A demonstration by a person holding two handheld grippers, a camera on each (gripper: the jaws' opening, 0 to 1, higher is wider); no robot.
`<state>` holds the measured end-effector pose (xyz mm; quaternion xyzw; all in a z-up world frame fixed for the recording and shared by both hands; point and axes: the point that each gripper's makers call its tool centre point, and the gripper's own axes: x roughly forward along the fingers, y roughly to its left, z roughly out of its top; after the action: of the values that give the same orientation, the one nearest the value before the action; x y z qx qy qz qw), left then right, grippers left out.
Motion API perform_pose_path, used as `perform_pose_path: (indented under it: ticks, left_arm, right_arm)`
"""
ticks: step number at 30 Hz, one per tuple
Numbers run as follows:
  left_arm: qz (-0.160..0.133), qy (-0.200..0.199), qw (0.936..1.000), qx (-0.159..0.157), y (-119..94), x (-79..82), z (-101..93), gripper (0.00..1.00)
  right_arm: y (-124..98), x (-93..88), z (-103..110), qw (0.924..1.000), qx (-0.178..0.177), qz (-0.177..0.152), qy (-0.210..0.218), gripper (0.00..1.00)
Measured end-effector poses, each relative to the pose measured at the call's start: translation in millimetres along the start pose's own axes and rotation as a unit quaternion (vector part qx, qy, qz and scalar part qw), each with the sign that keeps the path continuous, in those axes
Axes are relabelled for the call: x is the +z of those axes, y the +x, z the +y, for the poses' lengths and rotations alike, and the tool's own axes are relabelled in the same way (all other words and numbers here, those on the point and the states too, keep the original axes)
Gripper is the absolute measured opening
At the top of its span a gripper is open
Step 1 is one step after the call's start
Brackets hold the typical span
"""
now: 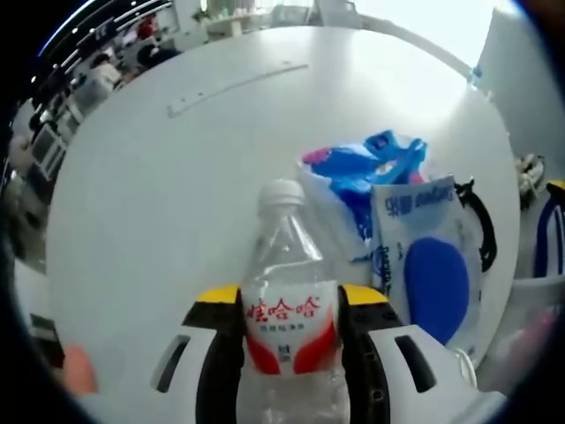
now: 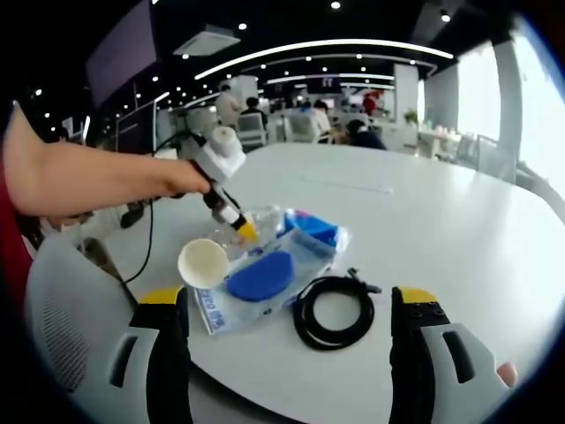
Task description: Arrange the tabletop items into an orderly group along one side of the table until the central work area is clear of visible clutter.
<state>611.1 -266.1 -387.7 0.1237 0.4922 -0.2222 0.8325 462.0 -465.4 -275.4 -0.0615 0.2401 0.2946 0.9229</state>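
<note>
White and broad, the round table [image 2: 459, 247] sits in an open office under long ceiling light strips, with people seated at desks far behind. Landmark: the flat clear pouch with a blue oval pad inside [image 2: 260, 278], lying near the table's edge. Beside it sits a crumpled blue-and-white plastic bag [image 1: 362, 177], and just to the pouch's other side lies a coiled black cable [image 2: 334, 311], seemingly touching it, though the fisheye blur makes that uncertain.

The left gripper [image 1: 291, 331] is clamped on a clear plastic water bottle with a white cap and red-lettered label [image 1: 284, 300], jaws pressing the label on both sides, bottle upright and close beside the pouch. The right gripper [image 2: 287, 344] hangs over the table edge near the cable, jaws spread wide and empty.

To finish this step well, lower the bottle straight down next to the pouch, base flat before letting go, since a light, near-empty bottle probably tips easily. Keep it off the bag's loose folds.
</note>
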Motion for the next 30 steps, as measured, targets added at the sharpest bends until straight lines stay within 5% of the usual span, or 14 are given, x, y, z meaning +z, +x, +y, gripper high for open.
perform_pose_path:
  ticks: [30]
  left_arm:
    - [-0.045,-0.03,0.9984,0.018,-27.3,14.1,22.8,0.38]
  right_arm:
    - [0.5,-1.8,2.3,0.9999,0.002,0.006,-0.009,0.95]
